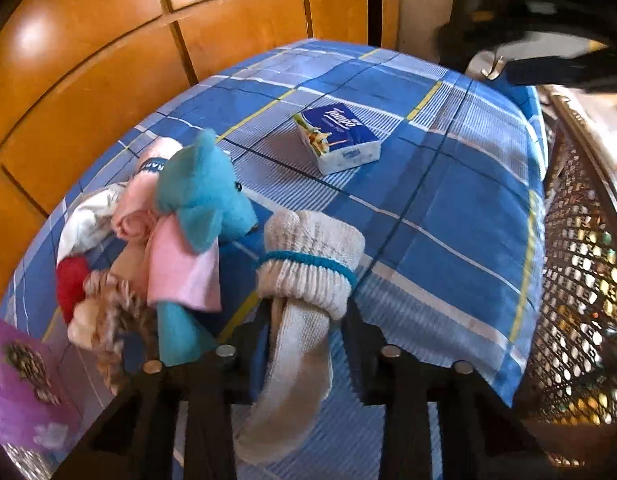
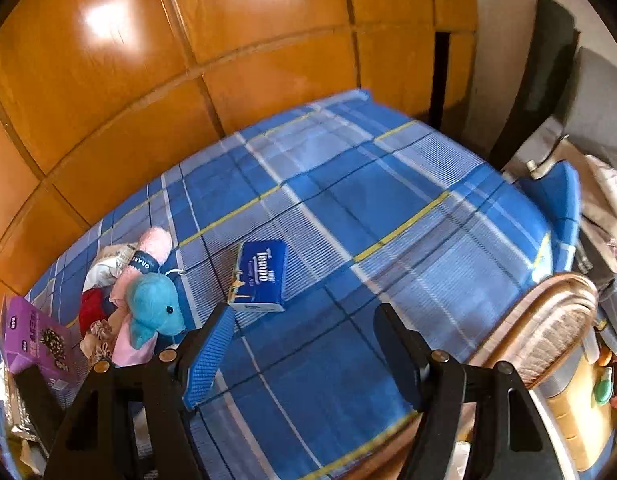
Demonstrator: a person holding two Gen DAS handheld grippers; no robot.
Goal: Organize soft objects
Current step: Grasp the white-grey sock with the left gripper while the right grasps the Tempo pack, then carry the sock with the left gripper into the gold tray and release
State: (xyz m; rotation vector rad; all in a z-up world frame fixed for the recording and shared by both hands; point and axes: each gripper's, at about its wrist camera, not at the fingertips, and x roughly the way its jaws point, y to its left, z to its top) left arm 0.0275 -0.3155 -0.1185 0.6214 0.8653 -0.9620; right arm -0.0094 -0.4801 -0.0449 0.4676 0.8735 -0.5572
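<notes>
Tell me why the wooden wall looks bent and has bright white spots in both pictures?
Left wrist view: the fisheye lens curves the wooden panels, and the white spots are glare on their glossy finish; the top right corner is smeared by motion. Right wrist view: same curving and glare, with slight blur across the blue plaid sheet.

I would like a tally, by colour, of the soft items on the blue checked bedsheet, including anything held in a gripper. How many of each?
Teal plush toy: 1
Pink cloths, rolled towel and folded cloth: 2
Cream sock bundle, in the left gripper: 1
Red cloth: 1
White cloth: 1
Beige frilly piece: 1
Total: 7
</notes>
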